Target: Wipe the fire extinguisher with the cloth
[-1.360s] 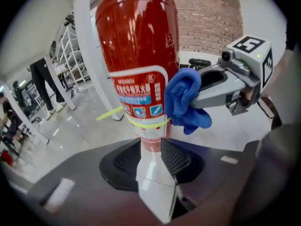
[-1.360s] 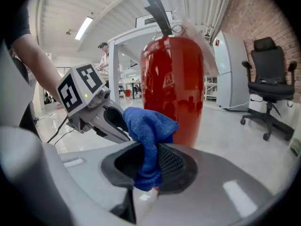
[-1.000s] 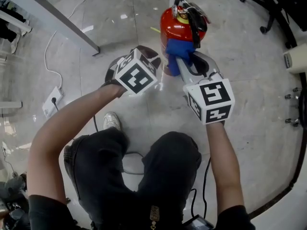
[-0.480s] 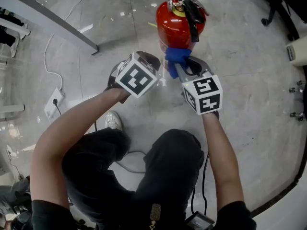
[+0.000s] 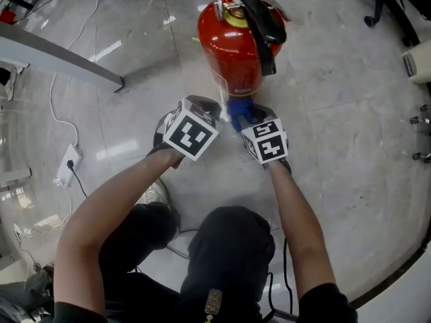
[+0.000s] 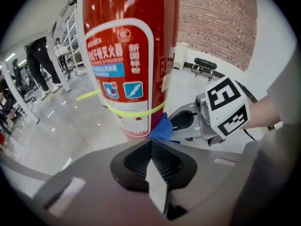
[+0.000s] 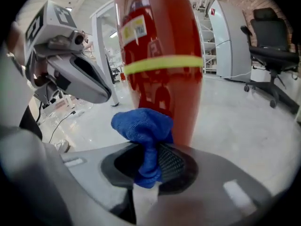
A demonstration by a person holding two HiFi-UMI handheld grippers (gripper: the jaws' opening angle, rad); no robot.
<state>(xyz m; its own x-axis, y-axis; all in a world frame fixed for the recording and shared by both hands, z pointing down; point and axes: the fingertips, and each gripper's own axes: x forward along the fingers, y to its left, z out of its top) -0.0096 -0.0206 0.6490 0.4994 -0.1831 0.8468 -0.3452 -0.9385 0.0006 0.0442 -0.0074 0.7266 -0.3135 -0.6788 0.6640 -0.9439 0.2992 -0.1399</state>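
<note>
Fire extinguisher: a red cylindrical metal fire extinguisher point(image 5: 232, 49) stood upright on the pale glossy stone floor point(image 5: 350, 133), straight in front of the crouching person.
Extinguisher details: a black hose point(image 5: 261, 29) lay along its top and side; a yellow-green band point(image 7: 162, 64) ran round the lower body, below the printed white-edged label point(image 6: 120, 74).
Cloth: a crumpled blue microfibre cloth point(image 7: 143, 126) sat bunched against the cylinder's lower part, near the base, on the person's side.
Right hand-held gripper: the right hand-held gripper point(image 7: 150, 157) had its jaws narrowed on a fold of the cloth, with the loose bunch sticking out ahead of the tips.
Left hand-held gripper: the left hand-held gripper point(image 6: 153, 147) had its jaws pressed together with nothing between them, just left of the cloth and near the base.
Surroundings: a black wheeled office chair point(image 7: 268, 36) stood well apart; a white power strip point(image 5: 69, 163) lay on the floor to the person's left.
</note>
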